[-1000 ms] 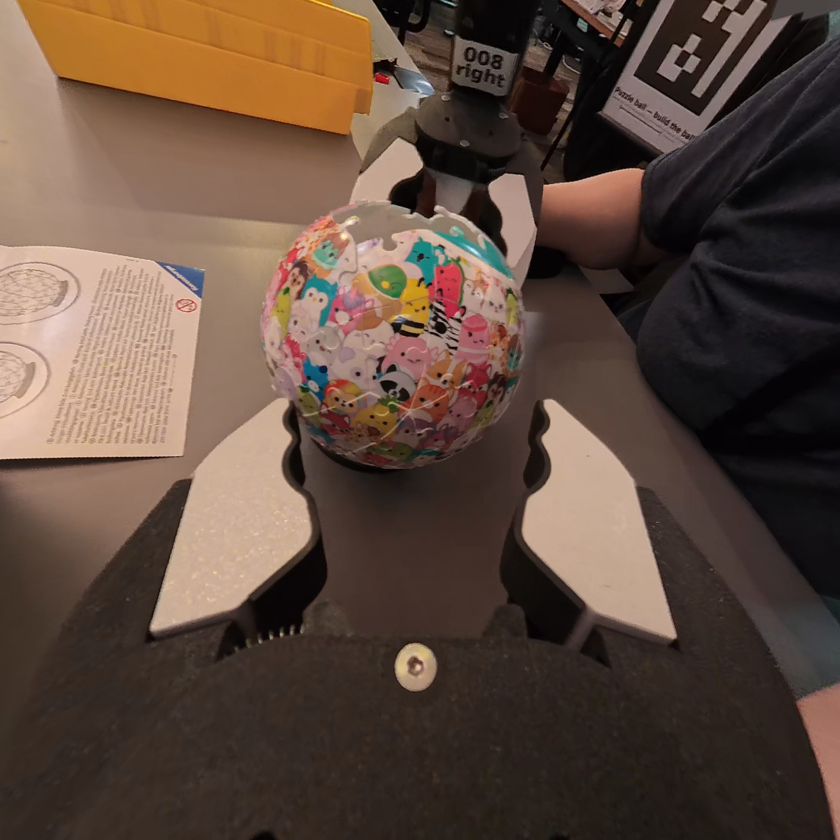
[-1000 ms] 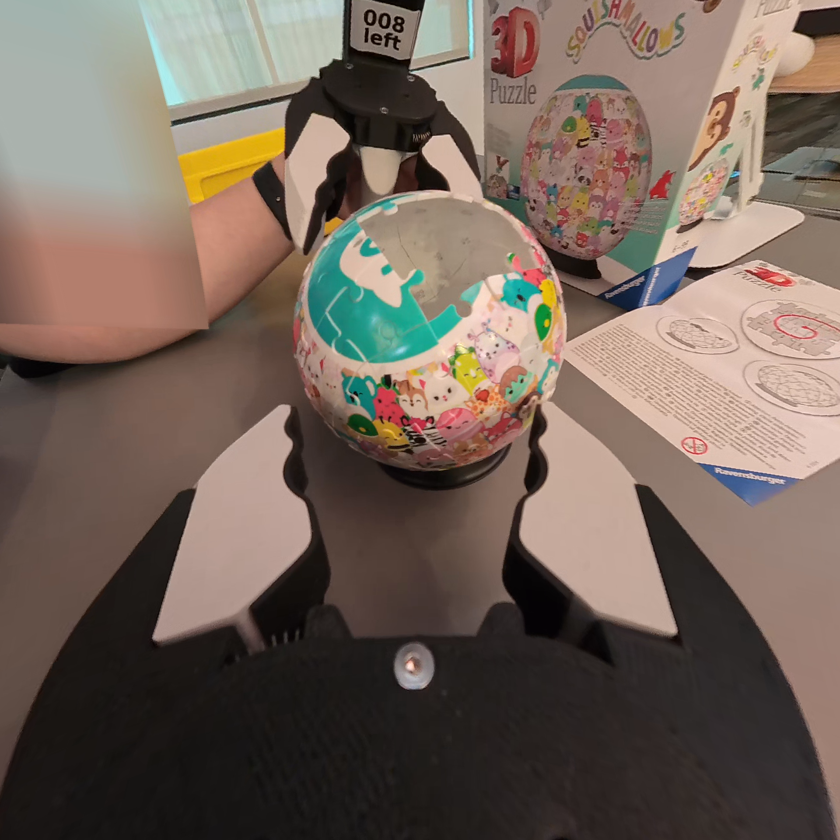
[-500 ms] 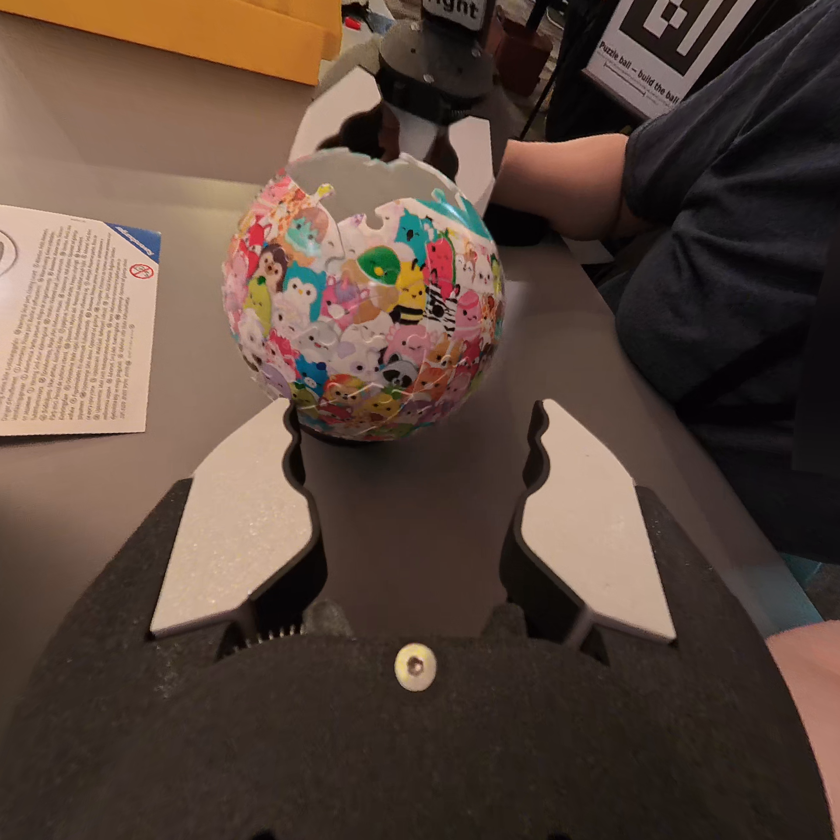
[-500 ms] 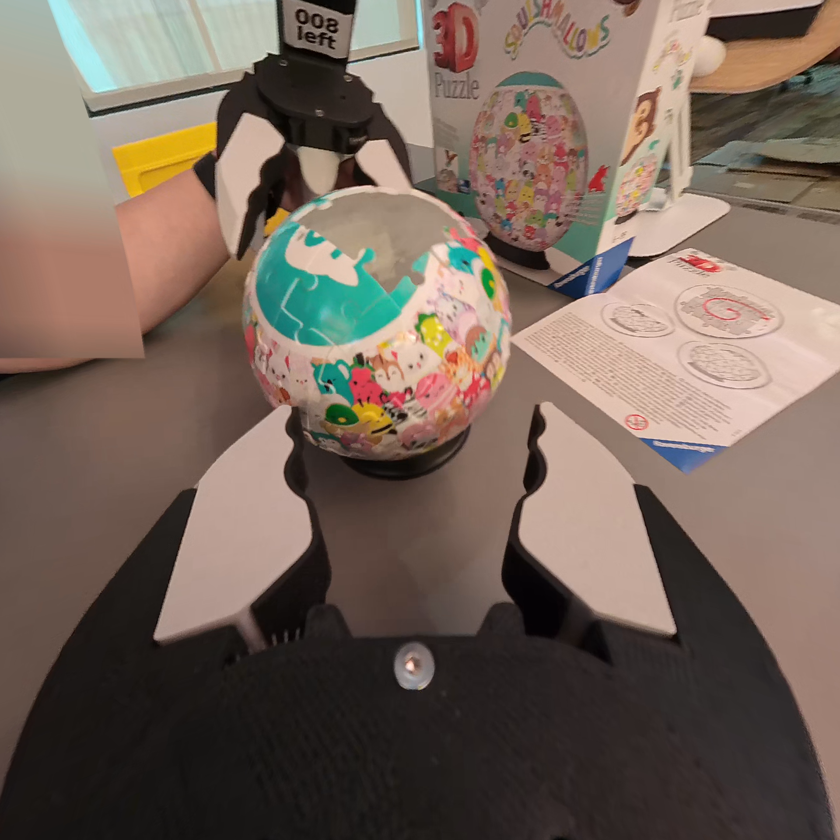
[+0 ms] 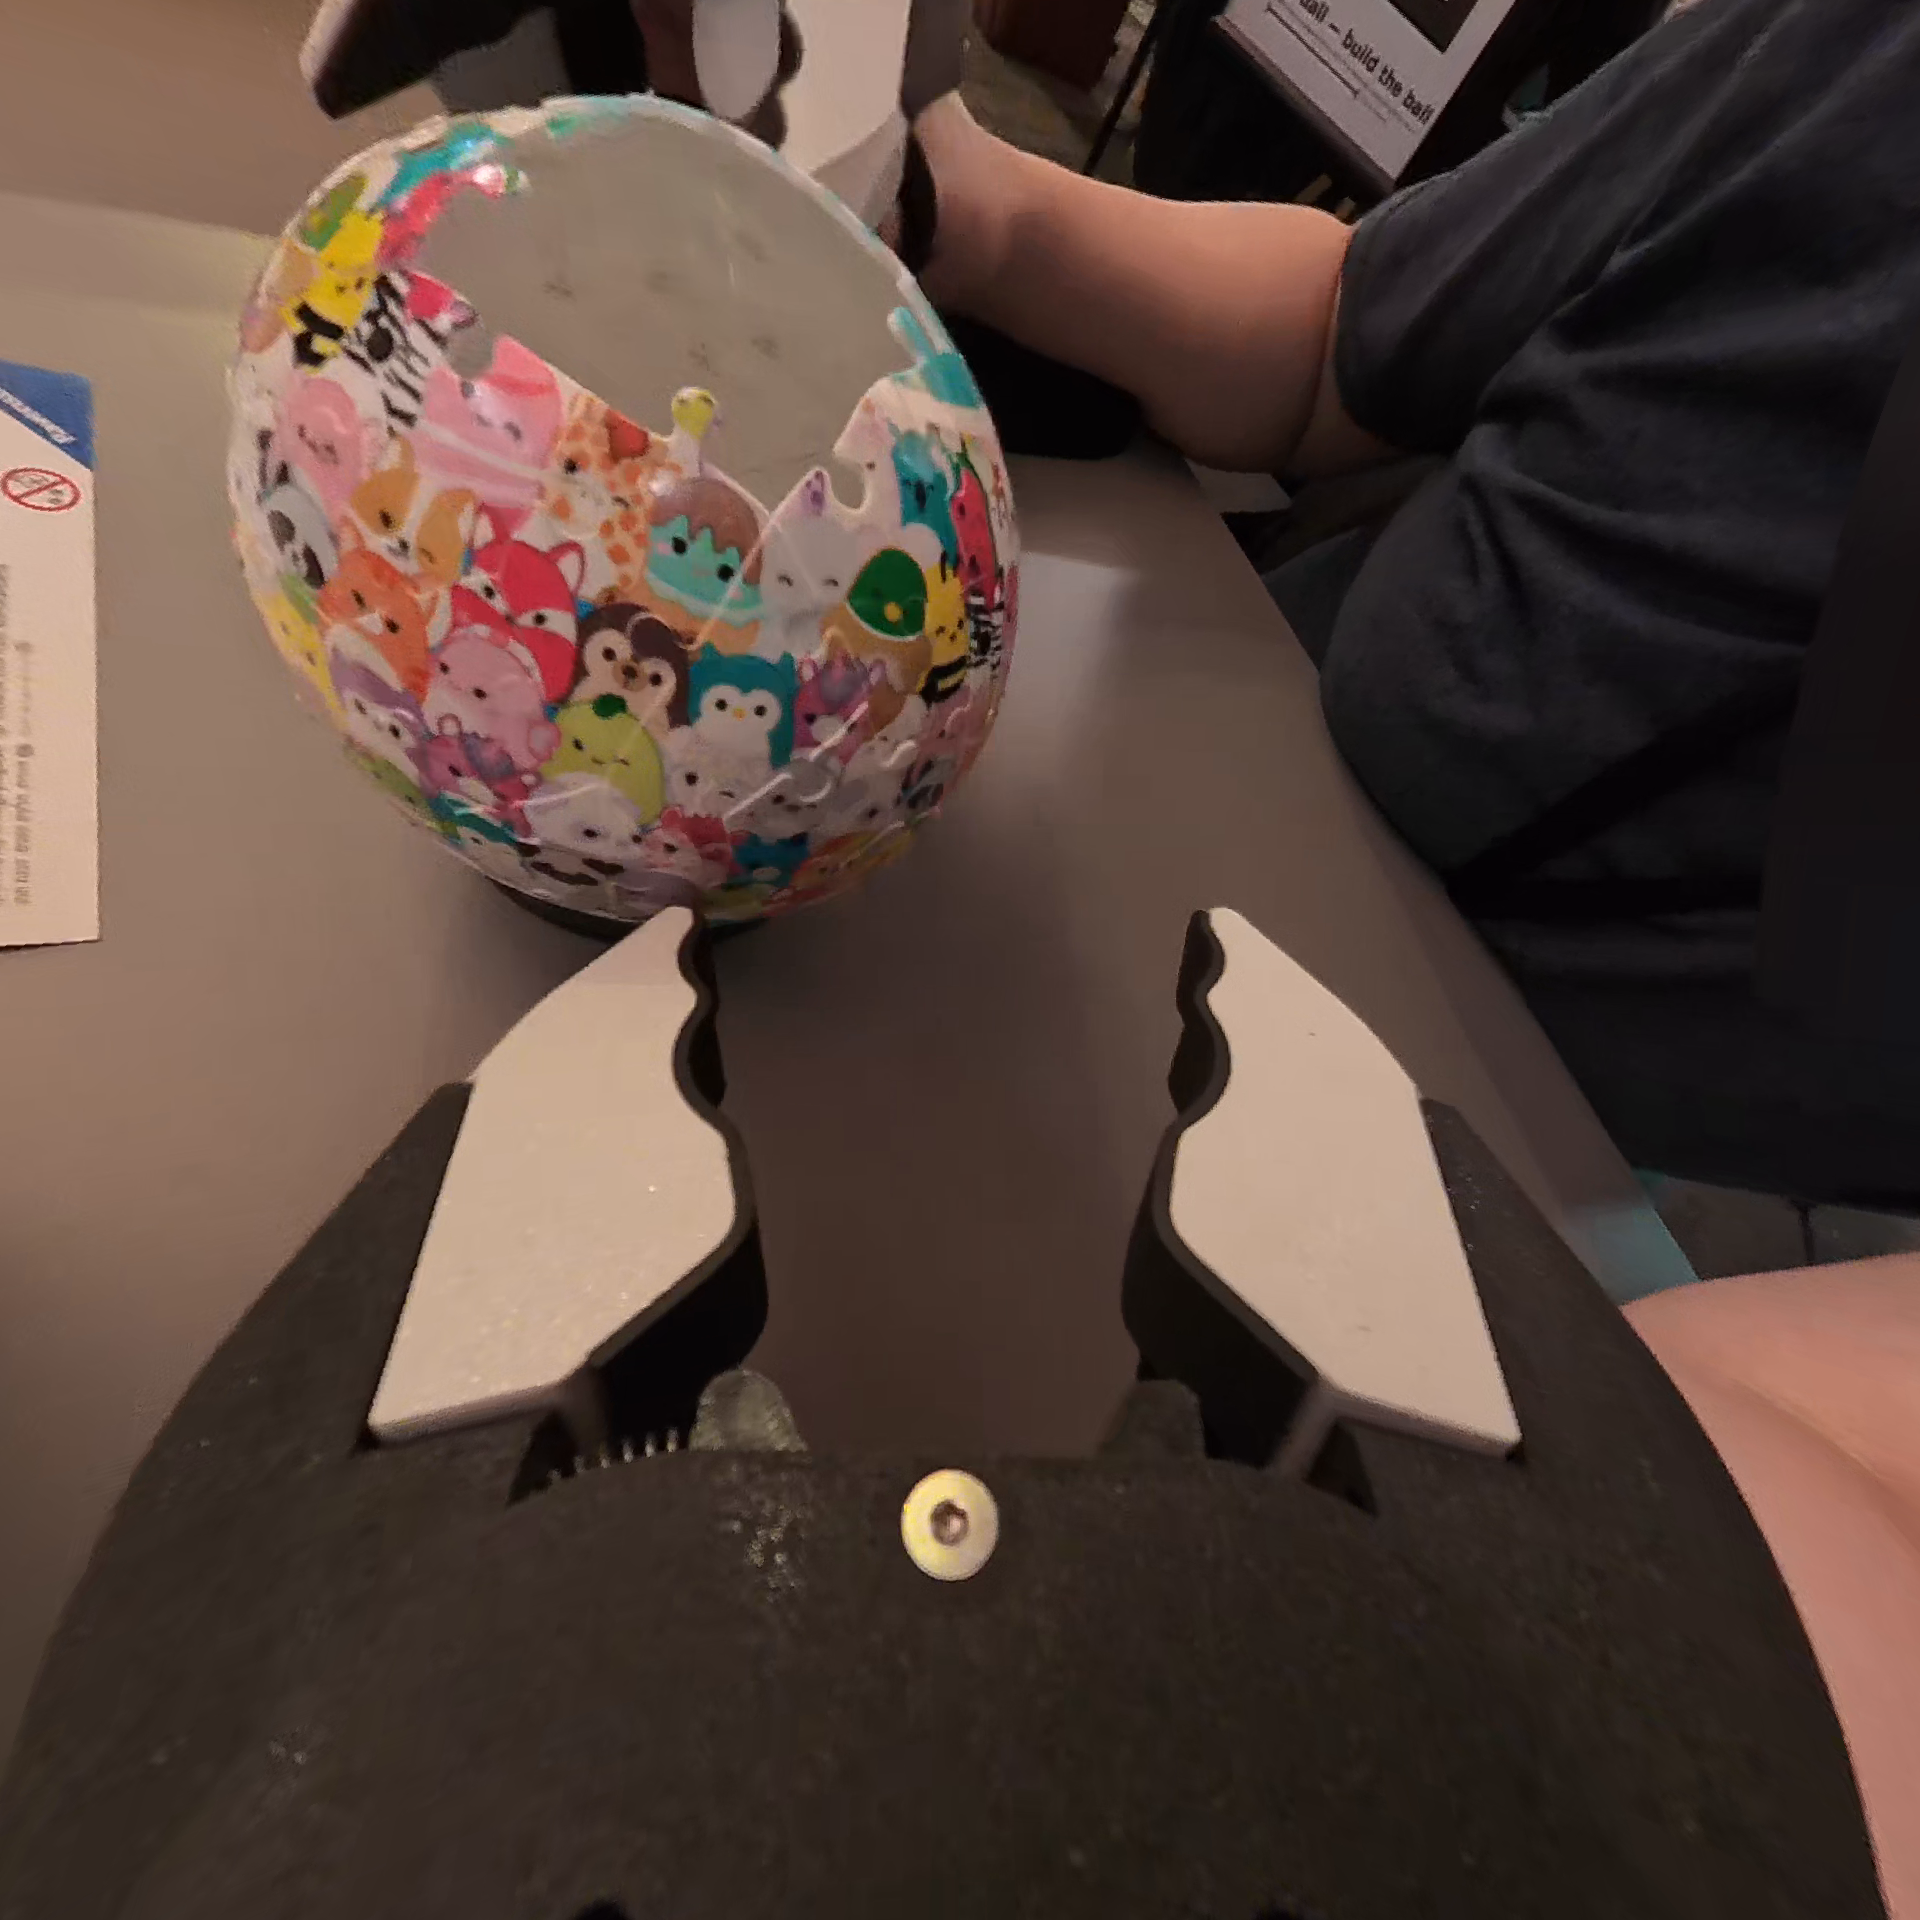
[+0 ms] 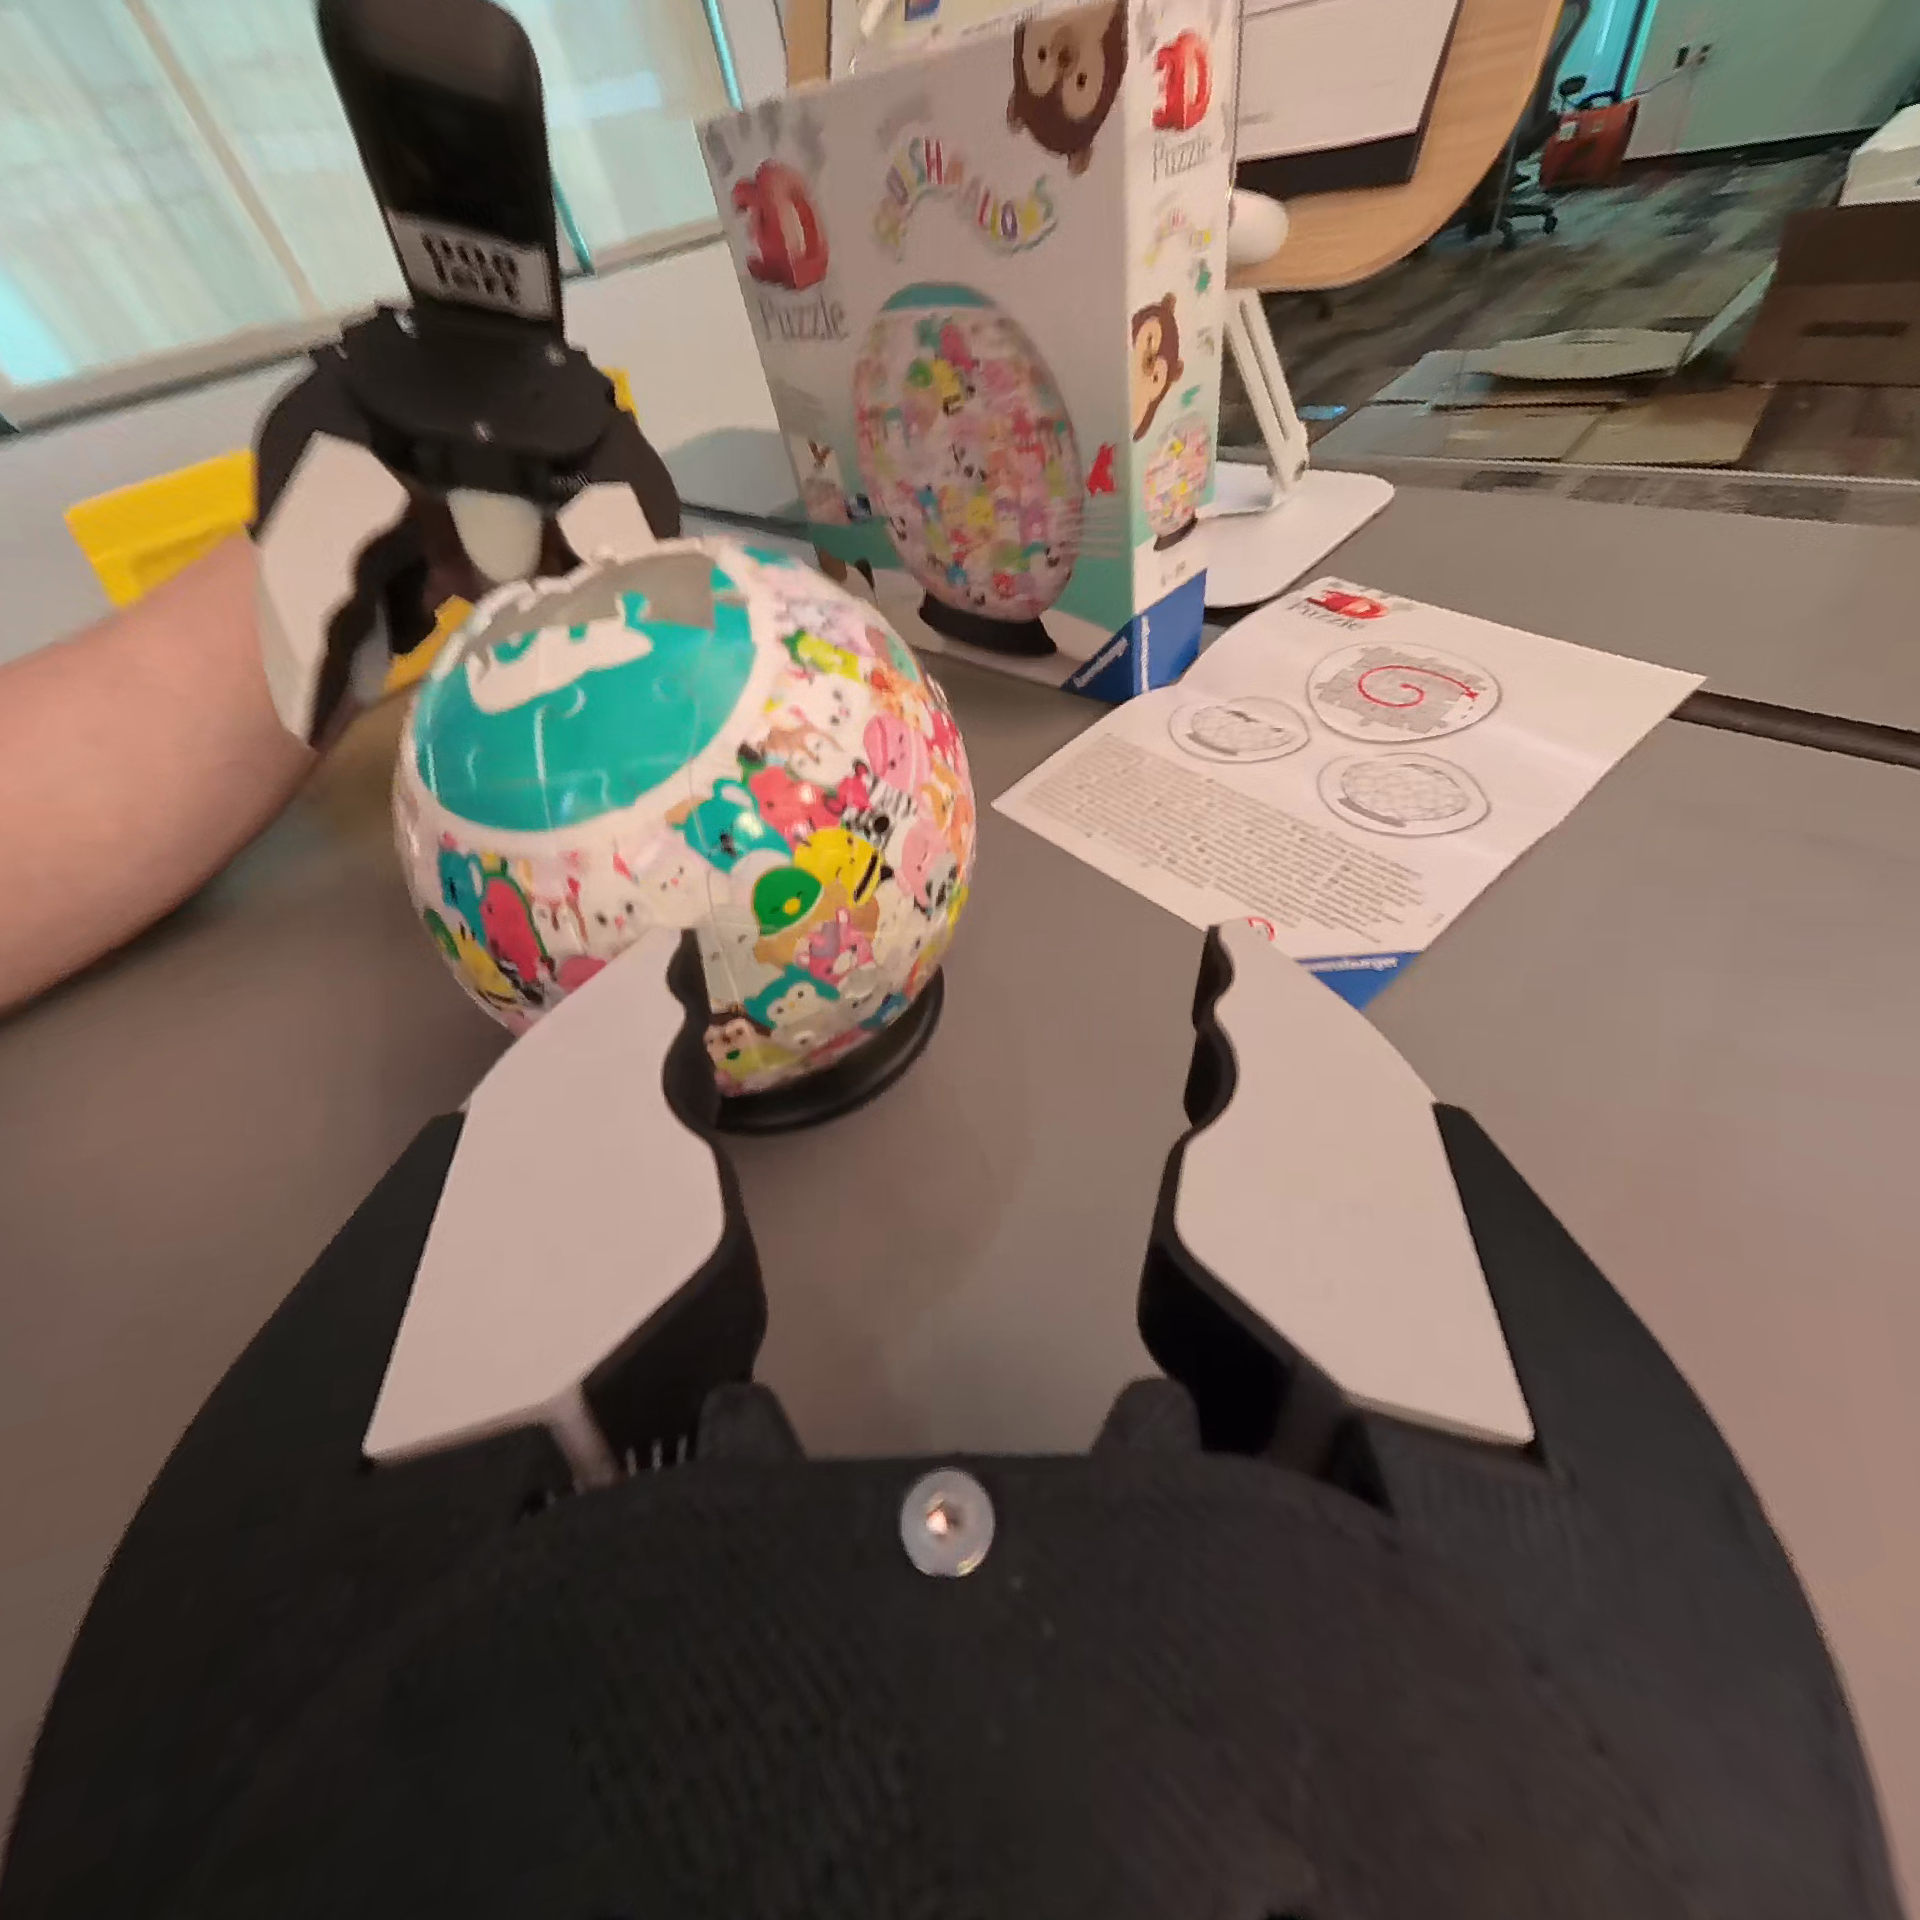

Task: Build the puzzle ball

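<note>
The colourful puzzle ball (image 5: 623, 582) sits on a black ring stand (image 6: 831, 1081) on the grey table. A large ragged gap at its top shows the grey inside (image 5: 675, 291). A teal cap patch shows in the right wrist view (image 6: 582, 727). My left gripper (image 5: 940, 925) is open and empty, its left fingertip (image 5: 665, 935) just below the ball's lower edge. My right gripper (image 6: 940, 945) is open and empty, its left fingertip (image 6: 644, 977) in front of the ball's lower side. Each gripper shows beyond the ball in the other's view (image 6: 457, 488).
The puzzle box (image 6: 977, 343) stands behind the ball, the instruction sheet (image 6: 1351, 769) beside it on the table. A yellow bin (image 6: 156, 520) is far back. A person's arm (image 5: 1122, 301) and dark-shirted body (image 5: 1621, 520) sit along the table's right edge.
The ball now shows its open gap toward the left wrist view and sits left of both grippers' centre lines. Both grippers have shifted closer around it and stay open.
</note>
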A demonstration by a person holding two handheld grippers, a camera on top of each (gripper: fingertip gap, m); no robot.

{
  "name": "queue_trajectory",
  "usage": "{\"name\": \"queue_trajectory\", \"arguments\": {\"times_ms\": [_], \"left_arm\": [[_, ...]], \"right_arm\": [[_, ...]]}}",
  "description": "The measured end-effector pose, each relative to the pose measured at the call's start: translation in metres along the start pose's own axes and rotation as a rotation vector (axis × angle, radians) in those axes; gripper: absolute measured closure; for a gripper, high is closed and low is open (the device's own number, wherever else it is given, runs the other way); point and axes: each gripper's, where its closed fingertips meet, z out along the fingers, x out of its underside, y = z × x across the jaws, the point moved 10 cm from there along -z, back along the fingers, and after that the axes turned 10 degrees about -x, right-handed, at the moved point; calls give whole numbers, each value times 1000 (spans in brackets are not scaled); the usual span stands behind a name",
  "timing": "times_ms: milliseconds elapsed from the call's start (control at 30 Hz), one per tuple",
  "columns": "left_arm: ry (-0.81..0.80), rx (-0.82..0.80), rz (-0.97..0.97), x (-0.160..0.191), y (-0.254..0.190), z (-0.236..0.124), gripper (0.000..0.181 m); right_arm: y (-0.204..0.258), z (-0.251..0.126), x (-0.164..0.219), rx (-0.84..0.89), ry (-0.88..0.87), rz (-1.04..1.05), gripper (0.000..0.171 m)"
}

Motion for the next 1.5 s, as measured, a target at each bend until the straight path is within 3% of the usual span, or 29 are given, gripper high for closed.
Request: {"name": "queue_trajectory", "arguments": {"times_ms": [300, 833, 1067, 1500], "left_arm": [[-11, -11, -63, 8, 8, -5, 95], [-121, -145, -40, 2, 26, -3, 93], [-176, -178, 2, -2, 28, -2, 92], [-131, -150, -2, -1, 27, 5, 92]], "right_arm": [[3, -1, 0, -6, 19, -55, 80], [18, 15, 9, -235, 108, -87, 79], [21, 17, 8, -209, 100, -122, 76], [19, 19, 11, -225, 117, -96, 76]]}}
